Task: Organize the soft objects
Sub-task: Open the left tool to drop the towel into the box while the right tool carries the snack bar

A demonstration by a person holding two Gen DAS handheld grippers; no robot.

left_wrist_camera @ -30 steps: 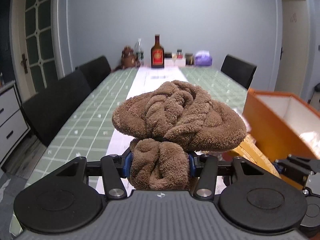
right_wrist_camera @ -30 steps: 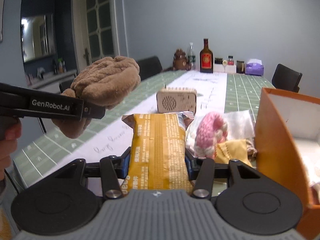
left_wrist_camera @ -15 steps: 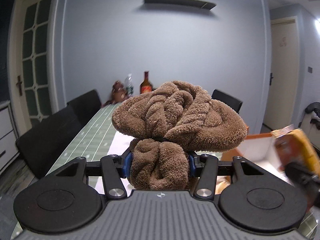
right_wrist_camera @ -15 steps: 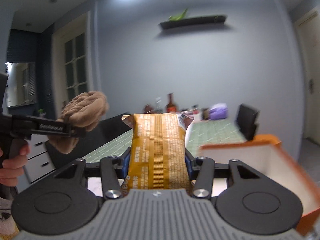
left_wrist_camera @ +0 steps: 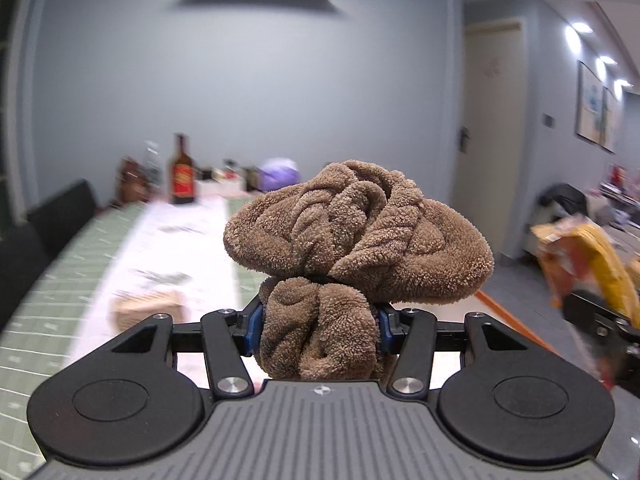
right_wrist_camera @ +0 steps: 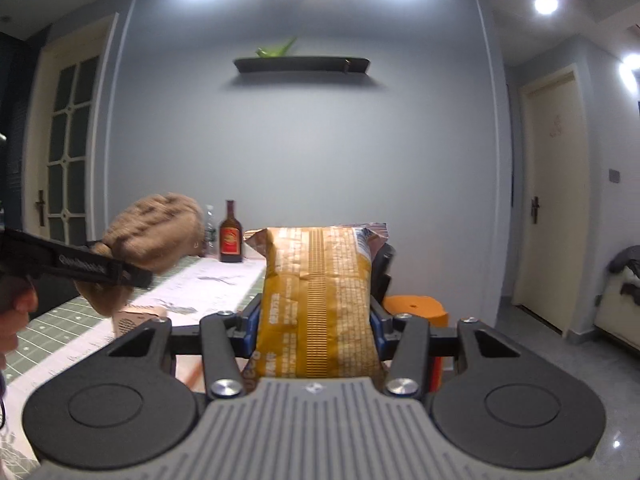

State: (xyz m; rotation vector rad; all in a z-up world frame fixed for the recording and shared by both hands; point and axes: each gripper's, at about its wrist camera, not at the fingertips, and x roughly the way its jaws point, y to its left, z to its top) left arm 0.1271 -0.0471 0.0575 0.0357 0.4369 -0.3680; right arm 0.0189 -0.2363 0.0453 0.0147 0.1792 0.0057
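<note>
My left gripper [left_wrist_camera: 318, 330] is shut on a bunched brown towel [left_wrist_camera: 356, 240] and holds it up in the air over the table. The towel also shows at the left of the right wrist view [right_wrist_camera: 154, 240]. My right gripper [right_wrist_camera: 316, 322] is shut on a yellow-orange snack bag [right_wrist_camera: 320, 296], also raised. That bag shows blurred at the right edge of the left wrist view [left_wrist_camera: 588, 256]. The orange box shows only as an edge [left_wrist_camera: 512, 320] below the towel and a bit of orange behind the bag [right_wrist_camera: 416, 308].
A long table with a green checked cloth [left_wrist_camera: 60, 280] and white runner carries a small beige speaker [left_wrist_camera: 148, 310], a brown bottle [left_wrist_camera: 182, 176] and other items at the far end. Black chairs [left_wrist_camera: 60, 212] stand at the left. A door [right_wrist_camera: 548, 200] is right.
Both grippers have risen and tilted up from the table with their loads. The pink and yellow soft items and the box's open inside have dropped out of view.
</note>
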